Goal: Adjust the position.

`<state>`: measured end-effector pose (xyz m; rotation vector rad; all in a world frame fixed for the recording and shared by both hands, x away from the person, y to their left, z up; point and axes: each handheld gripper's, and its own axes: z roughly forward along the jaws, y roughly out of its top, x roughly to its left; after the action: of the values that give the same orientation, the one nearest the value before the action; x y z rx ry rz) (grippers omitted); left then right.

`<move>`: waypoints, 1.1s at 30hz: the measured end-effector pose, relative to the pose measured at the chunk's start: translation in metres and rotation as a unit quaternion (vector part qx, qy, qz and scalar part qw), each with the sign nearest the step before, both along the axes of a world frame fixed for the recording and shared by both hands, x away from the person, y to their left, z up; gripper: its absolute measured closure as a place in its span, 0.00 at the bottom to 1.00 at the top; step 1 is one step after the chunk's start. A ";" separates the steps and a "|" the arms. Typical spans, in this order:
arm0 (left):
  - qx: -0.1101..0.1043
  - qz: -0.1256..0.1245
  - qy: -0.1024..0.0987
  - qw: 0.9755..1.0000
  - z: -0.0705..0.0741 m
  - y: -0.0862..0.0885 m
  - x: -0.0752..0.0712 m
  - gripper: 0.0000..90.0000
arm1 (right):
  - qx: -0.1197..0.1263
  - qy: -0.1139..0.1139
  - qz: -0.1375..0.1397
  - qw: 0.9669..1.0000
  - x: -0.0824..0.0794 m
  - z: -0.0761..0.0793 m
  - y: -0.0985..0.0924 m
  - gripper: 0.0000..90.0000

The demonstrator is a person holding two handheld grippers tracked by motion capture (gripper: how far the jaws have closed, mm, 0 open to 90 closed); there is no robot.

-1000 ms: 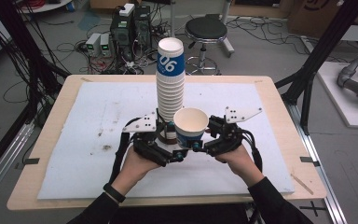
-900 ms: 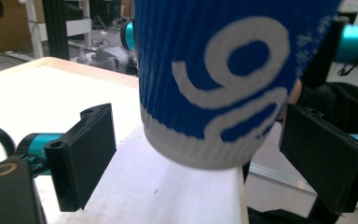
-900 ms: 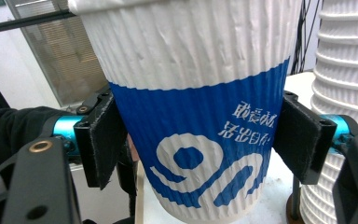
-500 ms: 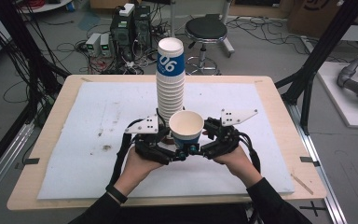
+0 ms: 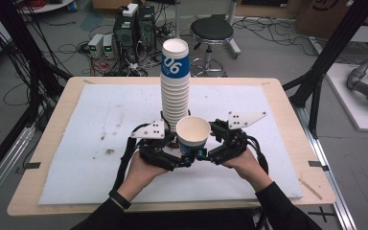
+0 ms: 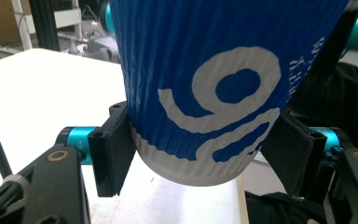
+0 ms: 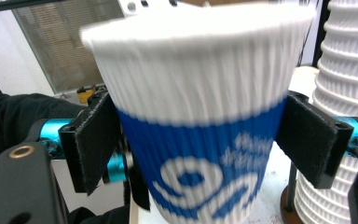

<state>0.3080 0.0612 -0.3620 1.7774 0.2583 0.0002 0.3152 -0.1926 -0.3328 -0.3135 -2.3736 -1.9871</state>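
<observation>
Overhead, we are seeing a single paper cup (image 5: 193, 135) being held upright above the white mat (image 5: 100, 124), just in front of a tall stack of cups (image 5: 175, 91) that is standing on the wooden table (image 5: 57, 103). The left gripper (image 5: 172, 155) is reaching the cup from its left and the right gripper (image 5: 211, 152) from its right, low on the cup's blue wall, with a hand behind each.

Moving to the left gripper view, we are finding the cup (image 6: 214, 88) sitting between the two black jaws, and both pads are pressing on its lower blue wall just above the white base. We are recording this as a firm grip on the cup.

Turning to the right gripper view, we are looking at the same cup (image 7: 200, 140), slightly blurred, standing between this gripper's jaws. These jaws have just been opening: the right-hand pad is standing off from the cup with a visible gap, and the left-hand pad is lying close beside the wall without clearly pressing it. The stack (image 7: 349, 107) is rising just beside the cup at the right edge.
</observation>
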 end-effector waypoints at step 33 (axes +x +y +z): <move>-0.029 -0.006 0.018 0.999 -0.002 -0.004 0.001 0.24 | 0.017 -0.012 -0.002 1.000 -0.004 0.000 0.002 0.26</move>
<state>0.3085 0.0571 -0.3641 1.7226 0.2712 -0.0469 0.3116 -0.1908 -0.3326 -0.2948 -2.3529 -2.0423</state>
